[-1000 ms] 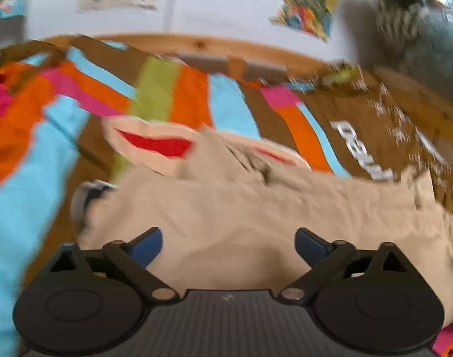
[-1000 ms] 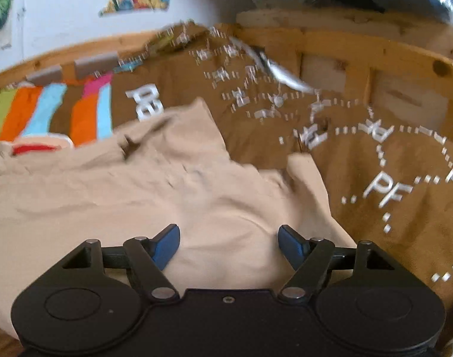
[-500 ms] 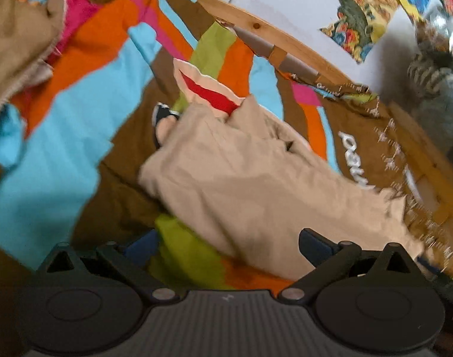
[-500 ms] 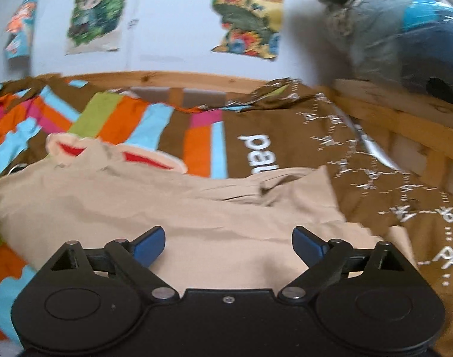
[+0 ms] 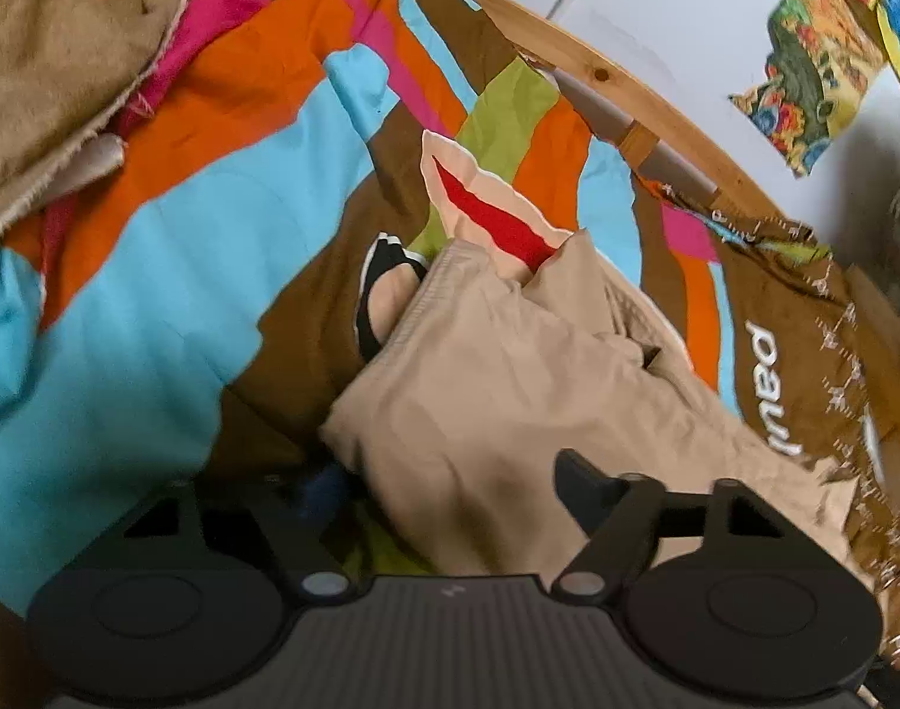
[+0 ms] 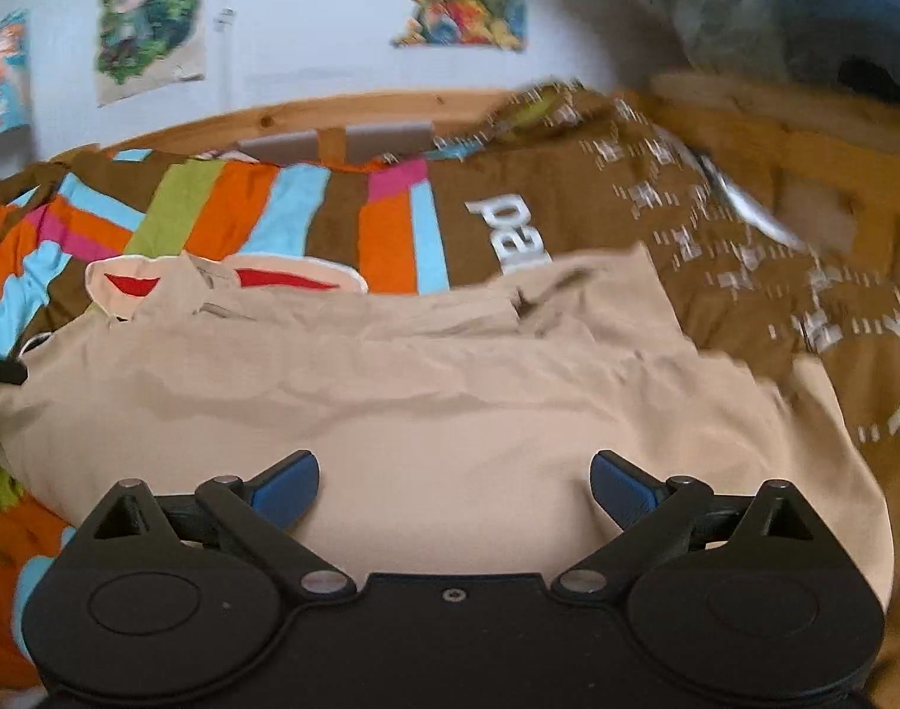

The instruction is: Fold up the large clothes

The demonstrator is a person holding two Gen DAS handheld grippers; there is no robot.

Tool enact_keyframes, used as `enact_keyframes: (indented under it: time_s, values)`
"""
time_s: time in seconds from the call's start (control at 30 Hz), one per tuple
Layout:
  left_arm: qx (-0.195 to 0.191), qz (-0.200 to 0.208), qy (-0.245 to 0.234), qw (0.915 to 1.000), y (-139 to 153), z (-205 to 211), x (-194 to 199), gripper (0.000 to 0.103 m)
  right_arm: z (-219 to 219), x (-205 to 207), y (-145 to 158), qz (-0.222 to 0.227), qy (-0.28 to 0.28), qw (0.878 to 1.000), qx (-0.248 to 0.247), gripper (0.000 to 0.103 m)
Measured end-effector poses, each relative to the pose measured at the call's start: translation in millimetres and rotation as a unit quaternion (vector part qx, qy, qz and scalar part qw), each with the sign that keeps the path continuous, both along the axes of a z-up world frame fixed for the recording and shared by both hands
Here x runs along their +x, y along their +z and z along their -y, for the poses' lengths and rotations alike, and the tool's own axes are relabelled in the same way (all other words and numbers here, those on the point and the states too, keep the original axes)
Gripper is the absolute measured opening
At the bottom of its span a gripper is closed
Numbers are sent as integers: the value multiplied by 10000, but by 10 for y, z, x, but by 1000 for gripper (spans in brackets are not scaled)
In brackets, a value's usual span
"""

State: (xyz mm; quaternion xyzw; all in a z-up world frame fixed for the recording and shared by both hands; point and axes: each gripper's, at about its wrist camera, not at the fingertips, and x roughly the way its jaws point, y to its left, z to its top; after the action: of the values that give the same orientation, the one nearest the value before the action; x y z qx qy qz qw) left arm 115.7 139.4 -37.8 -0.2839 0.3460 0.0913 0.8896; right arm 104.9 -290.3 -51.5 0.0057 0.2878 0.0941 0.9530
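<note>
The beige garment lies partly folded on the bed's striped cover. The left gripper straddles its corner, fingers closing; the right gripper hovers above, fingers opening wide, empty.

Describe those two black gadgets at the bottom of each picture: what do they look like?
Both are matte black tools. The right gripper has two angled link arms on silver pivot pins, round discs on its body and ribbed blue fingertips. The left gripper matches, with a ribbed grey centre plate.
</note>
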Motion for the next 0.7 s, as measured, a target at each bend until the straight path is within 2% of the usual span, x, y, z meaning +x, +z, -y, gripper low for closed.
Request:
enact_keyframes:
  time_s: [0.13, 0.33, 0.47, 0.63, 0.7]
  values:
    - [238, 25, -129, 9996, 47, 54, -3, 75, 199, -170, 120, -404, -364, 9908, 1238, 100]
    - [396, 14, -194, 9990, 81, 86, -1, 75, 389, -442, 159, -660, -947, 9792, 1666, 101]
    - [413, -19, -200, 9989, 65, 80, 12, 75, 491, -413, 96, -729, -1317, 9750, 1634, 101]
    - [483, -81, -249, 9985, 24, 67, 53, 74, 337, -371, 77, -356, -1002, 9890, 1027, 101]
    - [534, -114, -215, 9983, 14, 64, 64, 69, 204, -340, 79, -85, -786, 9949, 629, 101]
